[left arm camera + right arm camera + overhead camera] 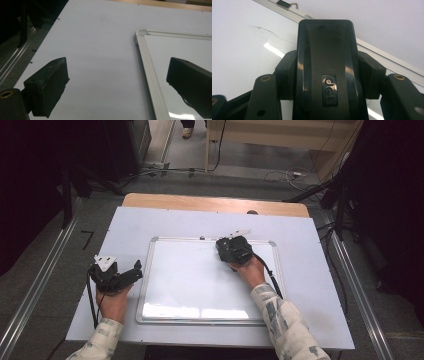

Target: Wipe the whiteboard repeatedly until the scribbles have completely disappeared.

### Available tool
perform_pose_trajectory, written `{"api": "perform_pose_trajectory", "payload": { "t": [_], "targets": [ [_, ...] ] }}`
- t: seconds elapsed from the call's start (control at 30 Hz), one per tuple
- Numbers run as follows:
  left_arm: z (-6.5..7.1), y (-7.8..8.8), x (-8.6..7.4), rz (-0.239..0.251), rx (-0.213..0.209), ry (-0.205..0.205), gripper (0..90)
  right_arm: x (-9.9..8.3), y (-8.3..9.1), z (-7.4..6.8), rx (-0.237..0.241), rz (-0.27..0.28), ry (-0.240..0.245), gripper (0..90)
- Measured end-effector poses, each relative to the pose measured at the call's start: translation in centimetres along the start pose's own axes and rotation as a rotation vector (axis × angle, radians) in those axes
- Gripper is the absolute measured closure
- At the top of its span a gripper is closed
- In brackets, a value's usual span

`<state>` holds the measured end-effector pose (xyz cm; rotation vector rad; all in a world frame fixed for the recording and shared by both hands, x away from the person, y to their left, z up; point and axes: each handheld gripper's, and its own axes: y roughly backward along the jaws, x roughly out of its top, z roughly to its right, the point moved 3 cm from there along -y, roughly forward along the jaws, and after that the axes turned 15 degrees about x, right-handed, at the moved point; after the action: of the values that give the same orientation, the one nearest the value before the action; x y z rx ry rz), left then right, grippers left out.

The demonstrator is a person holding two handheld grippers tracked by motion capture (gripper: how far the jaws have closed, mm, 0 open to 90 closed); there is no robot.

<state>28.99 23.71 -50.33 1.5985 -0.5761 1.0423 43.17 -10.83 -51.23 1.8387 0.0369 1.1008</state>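
**Three cameras, one whiteboard**

The high view looks forward and down over the whole bench (pixel 310 285). Both claw cameras sit low and close, skimming its surface. All three share the whiteboard (pixel 200 280) and its metal frame (pixel 150 80).

A glossy black eraser (pixel 325 67) with a small logo plate is clamped between the right gripper's (pixel 234 249) jaws, lying over the whiteboard (pixel 190 280) near its top edge, toward the top right corner.

Black grippers (pixel 116 277) with trailing cables; pale patterned sleeves (pixel 285 320).
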Motion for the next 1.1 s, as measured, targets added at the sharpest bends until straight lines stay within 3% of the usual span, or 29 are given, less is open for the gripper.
{"api": "perform_pose_trajectory", "payload": {
  "t": [0.17,0.33,0.47,1.1],
  "targets": [
    [0.1,0.0,0.0,0.001,-0.001,-0.004,4.3,-0.4,0.6,1.0,-0.009,0.002,-0.017,38.9],
    [0.1,0.0,0.0,0.003,-0.001,0.001,4.3,-0.3,0.5,0.8,-0.003,-0.008,-0.01,39.0],
    [0.3,0.0,0.0,0.004,-0.002,-0.006,4.2,0.4,-0.4,-0.9,0.031,-0.026,0.033,39.0],
    [0.2,0.0,0.1,0.008,-0.005,-0.007,4.3,2.7,-3.3,-5.7,0.106,-0.055,0.116,39.1]
  ]
}}
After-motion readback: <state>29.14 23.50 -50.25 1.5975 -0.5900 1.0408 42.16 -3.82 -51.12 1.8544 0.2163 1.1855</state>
